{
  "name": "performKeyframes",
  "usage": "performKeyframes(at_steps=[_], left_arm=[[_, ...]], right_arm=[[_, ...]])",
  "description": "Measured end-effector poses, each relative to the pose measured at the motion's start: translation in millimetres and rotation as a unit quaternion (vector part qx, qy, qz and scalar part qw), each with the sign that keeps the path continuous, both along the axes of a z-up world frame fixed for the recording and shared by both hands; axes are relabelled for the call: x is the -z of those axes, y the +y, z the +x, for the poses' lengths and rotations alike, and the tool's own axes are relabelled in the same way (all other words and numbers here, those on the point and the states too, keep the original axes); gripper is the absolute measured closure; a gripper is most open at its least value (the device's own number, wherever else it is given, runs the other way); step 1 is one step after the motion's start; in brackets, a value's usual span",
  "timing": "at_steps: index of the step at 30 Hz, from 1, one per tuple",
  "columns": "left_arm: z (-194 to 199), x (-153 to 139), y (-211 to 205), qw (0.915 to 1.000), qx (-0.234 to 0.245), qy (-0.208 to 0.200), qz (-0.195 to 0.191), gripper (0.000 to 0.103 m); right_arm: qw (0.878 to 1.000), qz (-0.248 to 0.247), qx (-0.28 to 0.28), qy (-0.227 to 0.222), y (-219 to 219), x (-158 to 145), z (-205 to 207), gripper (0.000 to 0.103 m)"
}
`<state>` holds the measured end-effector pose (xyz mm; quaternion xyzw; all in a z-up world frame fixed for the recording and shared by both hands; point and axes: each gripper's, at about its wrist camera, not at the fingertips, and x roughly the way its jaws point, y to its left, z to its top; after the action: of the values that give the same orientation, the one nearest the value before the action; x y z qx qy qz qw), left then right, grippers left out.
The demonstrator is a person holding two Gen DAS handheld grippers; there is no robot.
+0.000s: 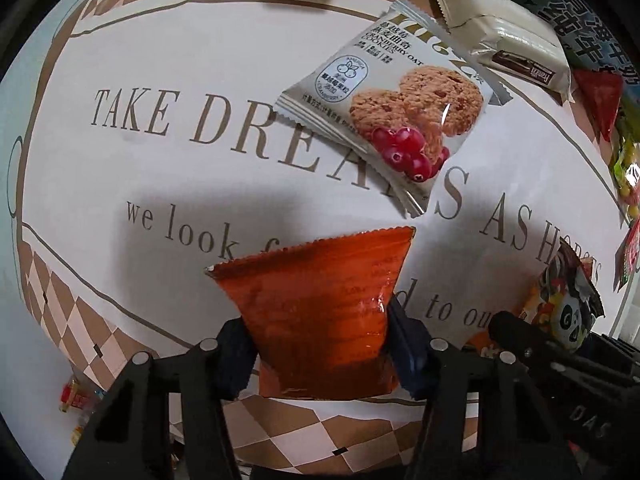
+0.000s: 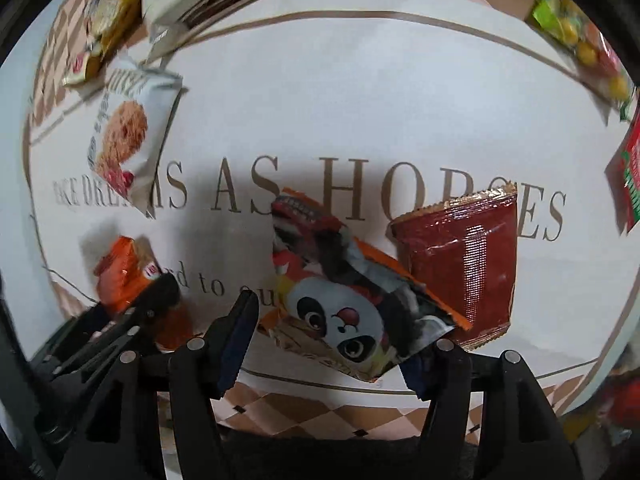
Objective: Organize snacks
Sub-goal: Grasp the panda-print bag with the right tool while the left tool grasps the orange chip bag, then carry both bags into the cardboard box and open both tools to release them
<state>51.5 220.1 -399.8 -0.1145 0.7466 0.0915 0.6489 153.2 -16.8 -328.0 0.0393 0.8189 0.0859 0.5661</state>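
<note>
**Now both grippers are down among the snack packets**

Over on the left, the left gripper (image 1: 320, 354) points straight down at the white printed tablecloth (image 1: 160, 60), its black jaws pinched against both sides of a shiny orange foil snack packet (image 1: 320, 300), gripping it. Just beyond lies a pale cranberry oat cookie packet (image 1: 384, 108), flat on the cloth. Farther off, at the cloth's edge, sits a cream wrapped wafer bar (image 1: 508, 44). Moving right, the right gripper (image 2: 328, 344) straddles a crumpled panda-print packet (image 2: 344, 312); its jaws stand apart, the left pad clear of the wrapper, so no grip there. Right of that, partly under the panda packet's edge, lies a dark red foil packet (image 2: 464, 268).
</note>
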Motion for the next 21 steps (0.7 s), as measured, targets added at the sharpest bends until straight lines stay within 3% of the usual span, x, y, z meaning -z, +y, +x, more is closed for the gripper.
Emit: performKeyframes(at_steps=[4, 8, 10, 21], left_arm=[[-8, -13, -16, 0.9998, 0.008, -0.007, 0.015, 0.055], [0, -27, -32, 0.9997, 0.013, -0.01, 0.018, 0.059], [8, -34, -42, 0.9996, 0.017, -0.012, 0.017, 0.059], [39, -100, -71, 0.9966, 0.044, -0.068, 0.009, 0.06]], right_arm=[[1.0, -0.015, -0.008, -0.021, 4, -4, -4, 0.053], [1.0, 0.001, 0.001, -0.022, -1, -7, -6, 0.056], [1.0, 0.002, -0.002, -0.026, 2, -11, -6, 0.063], [0.998, 0.045, 0.002, -0.051, -38, -57, -1, 0.067]])
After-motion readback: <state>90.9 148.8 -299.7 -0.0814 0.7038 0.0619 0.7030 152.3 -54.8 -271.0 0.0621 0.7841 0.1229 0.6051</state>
